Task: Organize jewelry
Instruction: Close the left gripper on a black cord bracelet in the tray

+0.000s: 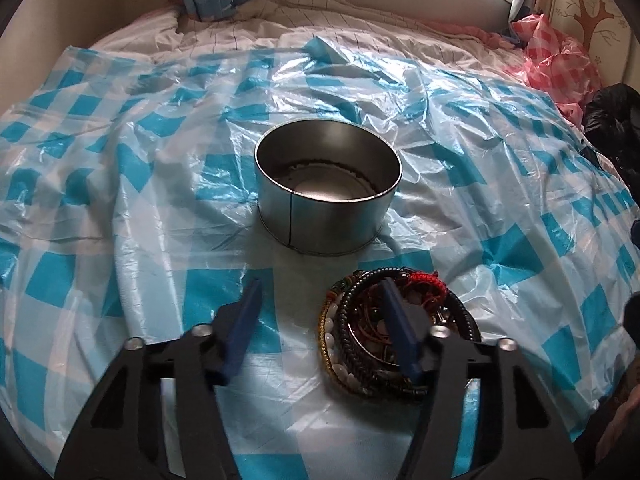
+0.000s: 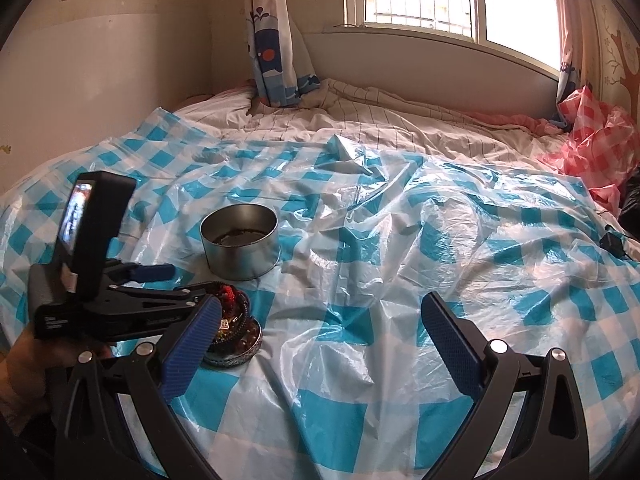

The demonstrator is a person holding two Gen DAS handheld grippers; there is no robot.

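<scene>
A round metal tin [image 1: 328, 184] stands open on the blue-and-white checked plastic sheet [image 1: 120, 160]. Nearer to me a pile of bracelets [image 1: 360, 320] lies in a shallow round lid [image 2: 240, 356]: beaded, cord and dark coiled ones. My left gripper [image 1: 320, 283] is open over the pile's left half. Its right finger [image 1: 400, 332] lies across the middle of the pile. Its left finger [image 1: 240, 336] is over the sheet, apart from the bracelets. My right gripper [image 2: 320, 304] hangs wide open above bare sheet to the right of the pile, holding nothing.
A person's hand [image 2: 40, 356] holds the left gripper [image 2: 192, 280]. A crumpled pink checked bag [image 1: 552, 52] and a black bag [image 1: 612, 116] lie at the bed's right edge. A small black plug [image 2: 612, 242] rests on the sheet. A curtain [image 2: 272, 40] hangs at the wall.
</scene>
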